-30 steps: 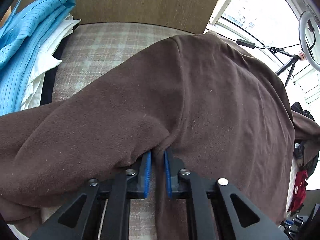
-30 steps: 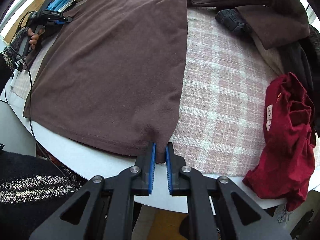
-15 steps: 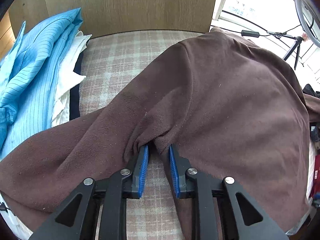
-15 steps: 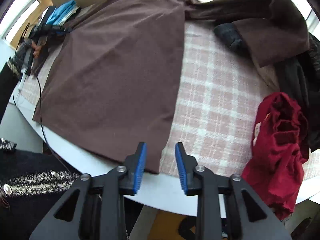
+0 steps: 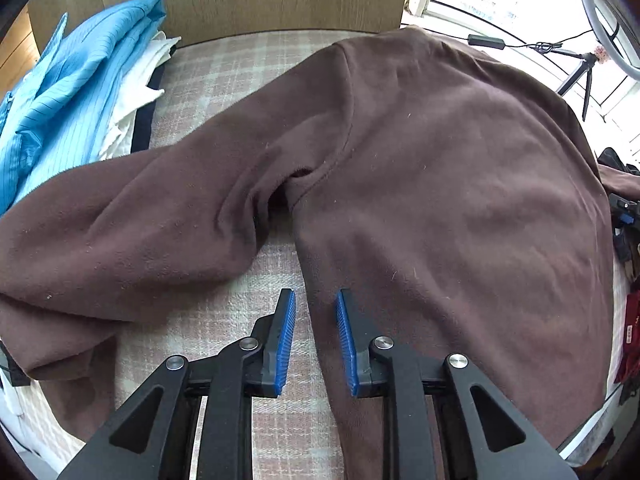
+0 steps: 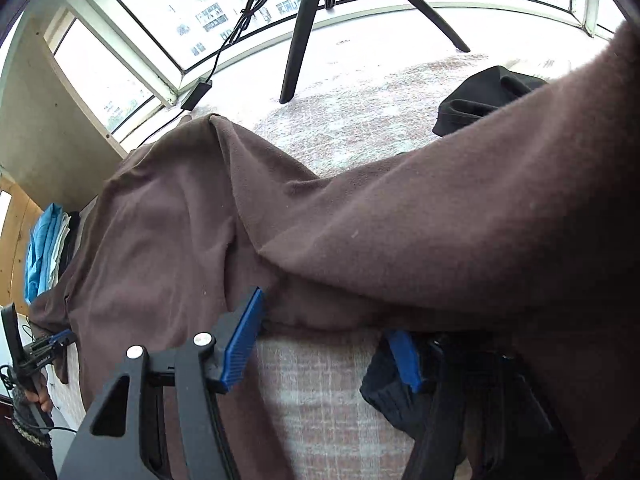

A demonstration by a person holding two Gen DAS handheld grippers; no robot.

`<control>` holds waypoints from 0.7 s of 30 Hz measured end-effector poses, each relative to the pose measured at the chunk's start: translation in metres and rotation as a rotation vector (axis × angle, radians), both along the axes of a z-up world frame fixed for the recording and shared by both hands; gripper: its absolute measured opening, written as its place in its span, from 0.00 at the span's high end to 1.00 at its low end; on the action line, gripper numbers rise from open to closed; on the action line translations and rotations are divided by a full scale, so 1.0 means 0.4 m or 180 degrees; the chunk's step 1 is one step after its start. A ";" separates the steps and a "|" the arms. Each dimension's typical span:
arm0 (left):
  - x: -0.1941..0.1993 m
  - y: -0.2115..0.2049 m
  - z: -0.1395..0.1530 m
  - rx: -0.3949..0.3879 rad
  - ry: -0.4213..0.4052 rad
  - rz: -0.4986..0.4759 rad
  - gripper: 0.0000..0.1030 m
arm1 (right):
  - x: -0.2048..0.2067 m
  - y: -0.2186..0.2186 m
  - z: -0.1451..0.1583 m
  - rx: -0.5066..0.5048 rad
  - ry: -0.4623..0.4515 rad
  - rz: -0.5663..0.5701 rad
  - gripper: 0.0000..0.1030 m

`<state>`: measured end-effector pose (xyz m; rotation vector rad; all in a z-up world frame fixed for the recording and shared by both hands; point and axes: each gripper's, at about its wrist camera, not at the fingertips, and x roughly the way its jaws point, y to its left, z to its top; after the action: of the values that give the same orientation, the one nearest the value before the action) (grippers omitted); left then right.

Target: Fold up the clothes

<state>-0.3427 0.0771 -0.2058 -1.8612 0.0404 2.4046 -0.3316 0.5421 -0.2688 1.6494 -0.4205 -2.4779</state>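
A brown sweatshirt (image 5: 440, 184) lies spread on the plaid tablecloth (image 5: 280, 276), one sleeve (image 5: 120, 240) stretching off to the left. My left gripper (image 5: 315, 304) is open just short of the body's side edge, below the underarm, with nothing gripped. In the right wrist view the other brown sleeve (image 6: 440, 232) runs across in front. My right gripper (image 6: 326, 332) is open wide under that sleeve's underarm. Its left finger (image 6: 244, 336) touches the fold, and the sleeve drapes over its right finger (image 6: 404, 356).
A stack of folded blue and white clothes (image 5: 80, 88) sits at the table's far left against a wooden panel. A red garment (image 5: 630, 332) and dark clothes (image 6: 480, 96) lie on the right side. A tripod leg (image 6: 300, 40) and a cable stand by the window.
My left gripper let go of the underarm fold, opened and drew back. My right gripper released the hem corner, opened wide and moved up the table to the other sleeve's underarm.
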 end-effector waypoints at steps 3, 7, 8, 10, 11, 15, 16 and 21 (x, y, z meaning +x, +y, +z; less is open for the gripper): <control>-0.008 -0.003 -0.005 -0.0013 0.0037 0.0047 0.81 | -0.017 -0.009 -0.001 0.0164 0.0056 0.0087 0.95; -0.015 -0.032 0.006 -0.0032 0.0073 0.0193 0.86 | -0.015 -0.008 0.057 0.0433 0.0278 0.0205 0.95; -0.015 -0.040 0.009 -0.0082 0.0088 0.0237 0.87 | -0.014 -0.007 0.071 0.0501 0.0333 0.0234 0.95; -0.007 -0.052 0.019 -0.0034 0.0079 0.0262 0.89 | -0.014 -0.008 0.096 0.0630 0.0425 0.0297 0.95; 0.002 -0.053 0.026 0.0028 0.0063 0.0252 0.89 | -0.019 -0.019 0.082 0.0663 0.0348 0.0350 0.95; 0.084 -0.016 0.069 0.0130 0.0049 -0.0006 0.82 | 0.007 -0.024 0.059 0.0628 0.0155 0.0481 0.88; 0.116 -0.001 0.079 0.0126 0.0048 -0.0104 0.80 | 0.023 -0.017 0.060 0.0584 0.0132 0.0496 0.82; 0.294 0.026 0.105 0.0075 -0.0119 -0.0393 0.77 | 0.165 -0.008 0.080 0.0497 0.0013 0.0755 0.77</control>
<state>-0.2251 0.0873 -0.1640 -1.8354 0.1199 2.2787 -0.2658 0.5388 -0.2366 1.6403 -0.0271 -2.3879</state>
